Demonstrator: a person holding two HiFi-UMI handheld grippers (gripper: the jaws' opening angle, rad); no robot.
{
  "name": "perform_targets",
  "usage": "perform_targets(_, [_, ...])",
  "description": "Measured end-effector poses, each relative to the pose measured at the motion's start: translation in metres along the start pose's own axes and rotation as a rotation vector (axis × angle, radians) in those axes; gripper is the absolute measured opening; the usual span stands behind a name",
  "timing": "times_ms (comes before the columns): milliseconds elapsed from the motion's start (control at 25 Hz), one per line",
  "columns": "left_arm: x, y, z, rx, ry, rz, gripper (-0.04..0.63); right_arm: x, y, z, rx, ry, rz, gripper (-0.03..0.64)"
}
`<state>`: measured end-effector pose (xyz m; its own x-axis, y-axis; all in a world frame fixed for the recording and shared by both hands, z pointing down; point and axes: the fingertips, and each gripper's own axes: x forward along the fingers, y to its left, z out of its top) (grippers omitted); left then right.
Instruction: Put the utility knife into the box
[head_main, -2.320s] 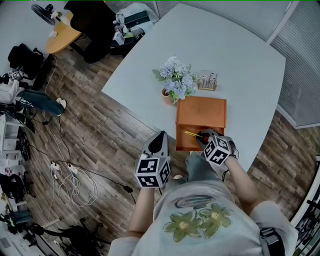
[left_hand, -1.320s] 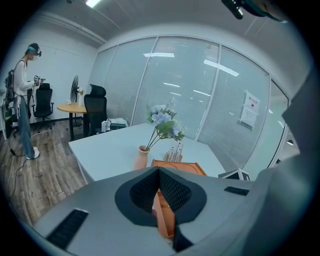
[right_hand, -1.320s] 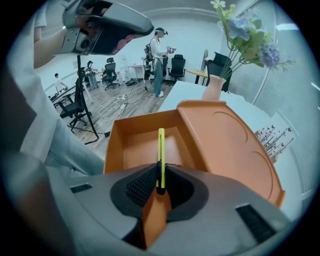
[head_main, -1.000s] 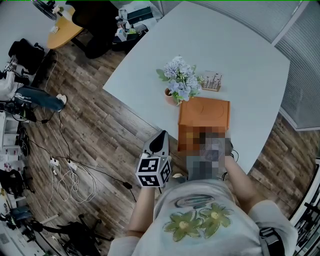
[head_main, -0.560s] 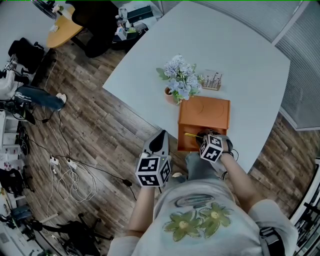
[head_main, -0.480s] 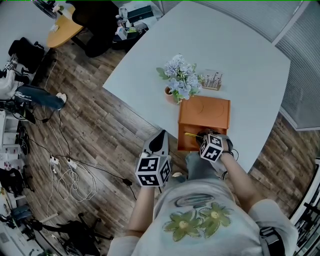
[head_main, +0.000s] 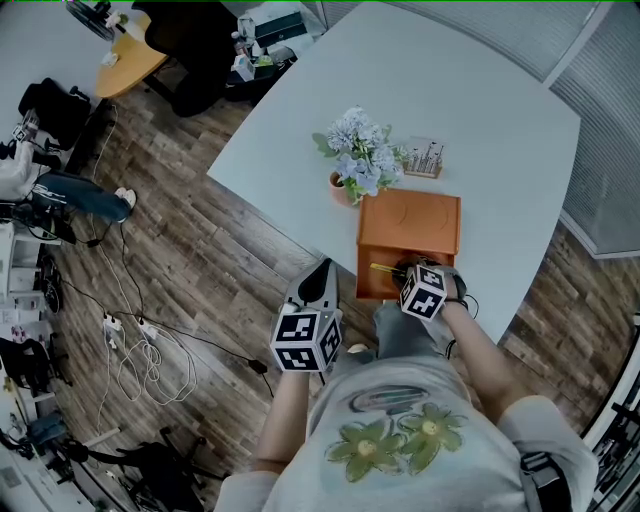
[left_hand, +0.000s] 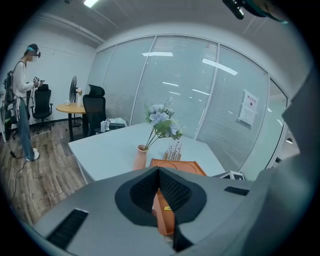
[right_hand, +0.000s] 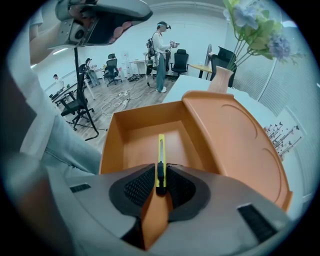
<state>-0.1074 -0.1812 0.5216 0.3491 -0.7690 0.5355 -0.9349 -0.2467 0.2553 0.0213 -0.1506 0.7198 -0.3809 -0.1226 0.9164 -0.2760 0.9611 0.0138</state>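
Right gripper (right_hand: 159, 181): still clamped on the utility knife (right_hand: 160, 150), edged slightly forward over the box (right_hand: 114, 131).
Left gripper (left_hand: 159, 186): closed, empty.
Meaning: I judge release comes next.

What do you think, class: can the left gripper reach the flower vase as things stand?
Probably yes. The left gripper hangs empty, jaws together, just off the table edge. The flower vase stands nearly straight ahead of it, with only bare tabletop between. The orange box lies off to its right.
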Motion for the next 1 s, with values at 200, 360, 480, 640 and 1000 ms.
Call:
perform_targets(200, [-0.004, -0.003, 0.003, 0.008, -0.006, -0.005, 0.002, -0.009, -0.001, 0.006, 0.026, -0.034, -0.015, 0.078])
perform_targets(360, [-0.006, -0.006, 0.005, 0.017, -0.013, -0.012, 0.002, -0.023, -0.005, 0.014, 0.059, -0.083, -0.04, 0.078])
perform_targets(480, [-0.008, -0.01, 0.008, 0.021, -0.022, -0.02, 0.002, -0.04, -0.009, 0.023, 0.084, -0.133, -0.065, 0.078])
perform_targets(640, [-0.011, -0.017, 0.013, 0.034, -0.035, -0.035, 0.002, -0.066, -0.014, 0.038, 0.121, -0.224, -0.101, 0.078])
perform_targets(1000, [-0.016, -0.034, 0.023, 0.061, -0.056, -0.078, 0.001, -0.128, -0.019, 0.069, 0.197, -0.426, -0.178, 0.077])
